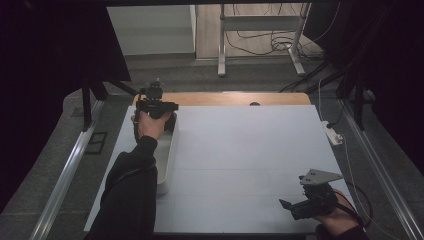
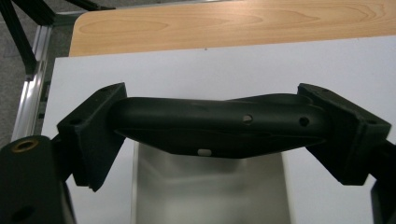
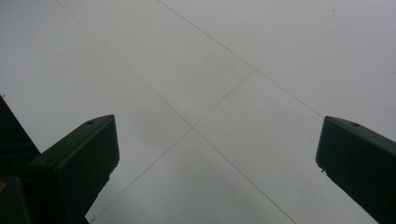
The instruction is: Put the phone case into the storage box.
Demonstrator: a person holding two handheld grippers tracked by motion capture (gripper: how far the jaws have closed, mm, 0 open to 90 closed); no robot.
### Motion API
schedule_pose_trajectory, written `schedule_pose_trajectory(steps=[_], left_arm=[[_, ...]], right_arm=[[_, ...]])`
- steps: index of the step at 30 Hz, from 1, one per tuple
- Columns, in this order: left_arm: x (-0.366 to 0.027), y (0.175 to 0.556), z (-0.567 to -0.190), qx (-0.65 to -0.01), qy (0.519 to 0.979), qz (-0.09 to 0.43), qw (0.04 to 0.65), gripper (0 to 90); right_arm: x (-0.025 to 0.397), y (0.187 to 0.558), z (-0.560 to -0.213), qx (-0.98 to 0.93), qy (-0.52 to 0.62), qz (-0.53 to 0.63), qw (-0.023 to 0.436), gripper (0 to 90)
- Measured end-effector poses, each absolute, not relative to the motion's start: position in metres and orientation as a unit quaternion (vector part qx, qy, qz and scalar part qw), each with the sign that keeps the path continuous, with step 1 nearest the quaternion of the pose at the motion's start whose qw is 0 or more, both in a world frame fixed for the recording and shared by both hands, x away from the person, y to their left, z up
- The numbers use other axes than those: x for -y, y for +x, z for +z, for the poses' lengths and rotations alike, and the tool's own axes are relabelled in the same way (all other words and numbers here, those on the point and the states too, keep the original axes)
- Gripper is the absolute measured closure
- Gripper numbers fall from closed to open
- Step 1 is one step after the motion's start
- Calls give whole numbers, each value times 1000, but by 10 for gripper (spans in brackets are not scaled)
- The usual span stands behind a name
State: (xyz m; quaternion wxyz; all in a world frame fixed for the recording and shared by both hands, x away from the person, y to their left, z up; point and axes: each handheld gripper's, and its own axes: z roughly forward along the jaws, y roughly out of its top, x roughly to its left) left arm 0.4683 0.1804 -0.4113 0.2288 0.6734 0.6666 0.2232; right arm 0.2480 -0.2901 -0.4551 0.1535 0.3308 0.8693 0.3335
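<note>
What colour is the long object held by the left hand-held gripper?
Black, matte; the long object shows best in the left gripper view.

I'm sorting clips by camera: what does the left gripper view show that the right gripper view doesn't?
Left gripper view: the left tool shut on a black handle-like part above a white tray, with the wooden table edge beyond. Right gripper view: the right tool with jaws wide apart, nothing between them, over thin crossing lines. Both: the white tabletop sheet.
</note>
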Motion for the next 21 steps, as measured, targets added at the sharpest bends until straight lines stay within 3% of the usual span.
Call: schedule_pose_trajectory(steps=[21], left_arm=[[-181,476,-418,-638,687,246,248,93]], right_arm=[[290,248,-455,-870,329,334,153,0]])
